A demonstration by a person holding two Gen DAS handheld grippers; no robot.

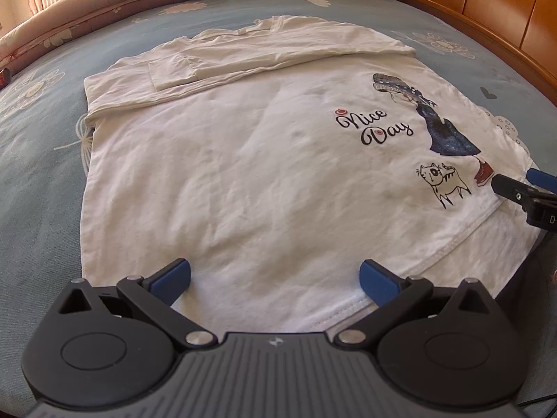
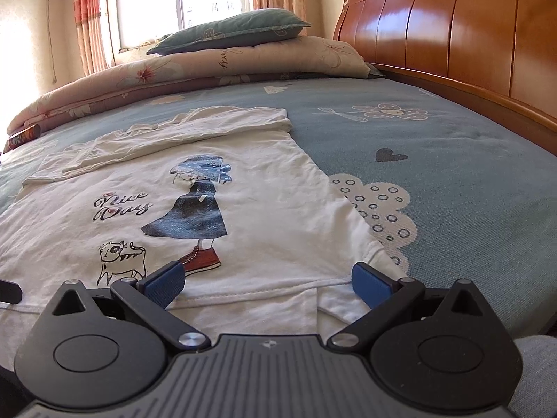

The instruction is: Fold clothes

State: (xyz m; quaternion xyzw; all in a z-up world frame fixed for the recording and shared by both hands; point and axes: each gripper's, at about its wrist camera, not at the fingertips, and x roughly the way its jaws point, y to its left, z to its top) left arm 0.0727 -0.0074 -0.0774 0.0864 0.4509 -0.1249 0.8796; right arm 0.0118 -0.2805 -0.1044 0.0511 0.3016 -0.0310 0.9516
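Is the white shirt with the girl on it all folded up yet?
Only partly. The far sleeve lies folded over the shirt, but its printed front is spread flat on the bed.

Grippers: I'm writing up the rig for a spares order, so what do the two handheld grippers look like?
Both match. The left gripper and right gripper each have a black body with a ribbed grey centre plate bearing a small emblem, two round black housings, black linkage arms with silver pivot pins, and blue textured pads. Seen from the left wrist, the right gripper shows the same black and blue. A thin dark cable trails nearby.
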